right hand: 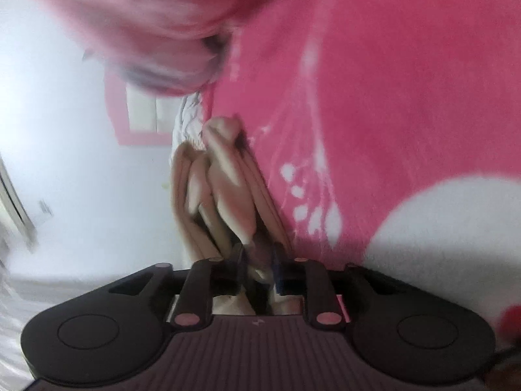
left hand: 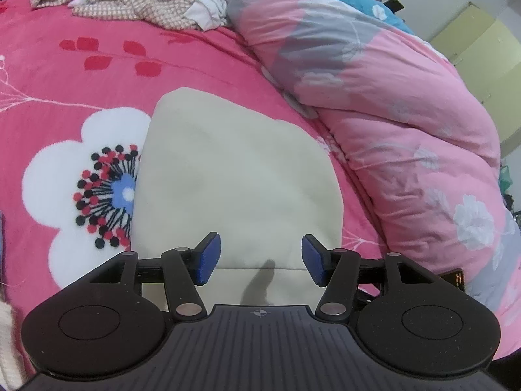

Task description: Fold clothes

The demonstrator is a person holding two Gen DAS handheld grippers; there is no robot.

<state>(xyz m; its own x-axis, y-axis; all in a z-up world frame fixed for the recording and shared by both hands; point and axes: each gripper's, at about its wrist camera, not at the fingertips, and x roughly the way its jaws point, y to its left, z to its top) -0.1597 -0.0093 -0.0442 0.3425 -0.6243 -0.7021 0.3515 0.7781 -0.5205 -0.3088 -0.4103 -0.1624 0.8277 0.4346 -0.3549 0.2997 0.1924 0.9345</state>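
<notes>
Over cream garment (left hand: 234, 176), left fingers (left hand: 211, 257) parted.

Left gripper (left hand: 261, 257): black ribbed body, two round discs, silver pivot screws, blue pads on fingers (left hand: 208, 258).

Right claw (right hand: 257, 260) pinches bunched beige cloth (right hand: 224, 192) beside pink blanket (right hand: 407, 97).
</notes>
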